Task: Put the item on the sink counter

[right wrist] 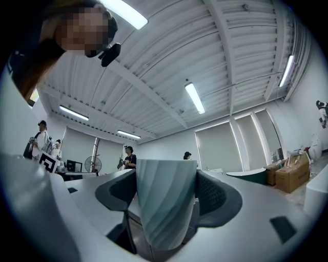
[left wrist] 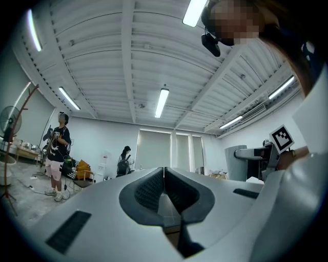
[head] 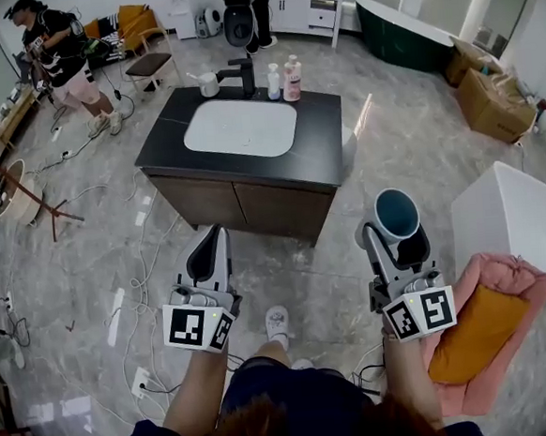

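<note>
No text, number or brand can be read anywhere.

- Two bottles [head: 273, 81] at the counter's [head: 168, 141] back edge, beside the faucet [head: 243, 74] — pale labels, print too small to read.
- Marker cube [head: 199, 327] on the left gripper [head: 215, 232] has black-and-white square patterns only, no letters or digits. The cube on the right gripper [head: 395, 231] is the same.
- One such marker also shows at the right edge of the left gripper view, and another at the left edge of the right gripper view — patterns, no characters.
- Cardboard boxes [head: 490, 101] on the floor: no print made out.
</note>
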Motion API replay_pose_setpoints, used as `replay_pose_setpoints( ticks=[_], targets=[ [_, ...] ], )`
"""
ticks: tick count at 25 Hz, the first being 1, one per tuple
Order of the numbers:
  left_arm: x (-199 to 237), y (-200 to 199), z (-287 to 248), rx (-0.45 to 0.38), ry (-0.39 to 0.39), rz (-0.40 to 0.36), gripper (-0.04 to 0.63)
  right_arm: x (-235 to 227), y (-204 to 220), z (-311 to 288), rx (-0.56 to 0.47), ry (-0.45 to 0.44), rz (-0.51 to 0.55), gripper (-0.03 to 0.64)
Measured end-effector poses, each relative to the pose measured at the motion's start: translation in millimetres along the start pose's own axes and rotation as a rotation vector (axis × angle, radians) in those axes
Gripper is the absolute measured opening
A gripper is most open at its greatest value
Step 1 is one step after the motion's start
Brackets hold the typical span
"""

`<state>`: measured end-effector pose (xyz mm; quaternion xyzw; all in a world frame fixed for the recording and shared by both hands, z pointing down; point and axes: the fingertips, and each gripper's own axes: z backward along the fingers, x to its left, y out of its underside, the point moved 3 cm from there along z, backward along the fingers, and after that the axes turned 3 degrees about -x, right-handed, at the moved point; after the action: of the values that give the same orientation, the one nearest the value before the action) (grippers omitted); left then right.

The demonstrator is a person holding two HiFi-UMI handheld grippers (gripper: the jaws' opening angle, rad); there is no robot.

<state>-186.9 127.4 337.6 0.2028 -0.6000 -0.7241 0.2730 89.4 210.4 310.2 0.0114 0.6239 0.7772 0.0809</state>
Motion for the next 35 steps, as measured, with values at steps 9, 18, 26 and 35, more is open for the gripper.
replay_pose_setpoints(
  ticks=[9,18,26,35],
  targets=[
    [69.1,2.4,-105.5,-0.021,0.045,-0.005,0.023,-17.2,6.7,-115.2,-0.041,0.014,-0.003,0.368],
    [99.6,25.9,-166.5,0.012,0.032,0.015,0.023,-43.0,30.7,-182.6,-0.005,0.0,-0.022,0.365],
    [116.1,43.0,-238.8,0.018,-0.062,-0.004,0.023,-88.9,62.6,-269.9,0.011,-0.133,-0.046,0.36],
    [108.5,57.5,-341.4,0.011,-0.181,-0.035,0.023,-153.7,100.5,-371.2,0.074,-0.339,-0.082,0.36]
  ],
)
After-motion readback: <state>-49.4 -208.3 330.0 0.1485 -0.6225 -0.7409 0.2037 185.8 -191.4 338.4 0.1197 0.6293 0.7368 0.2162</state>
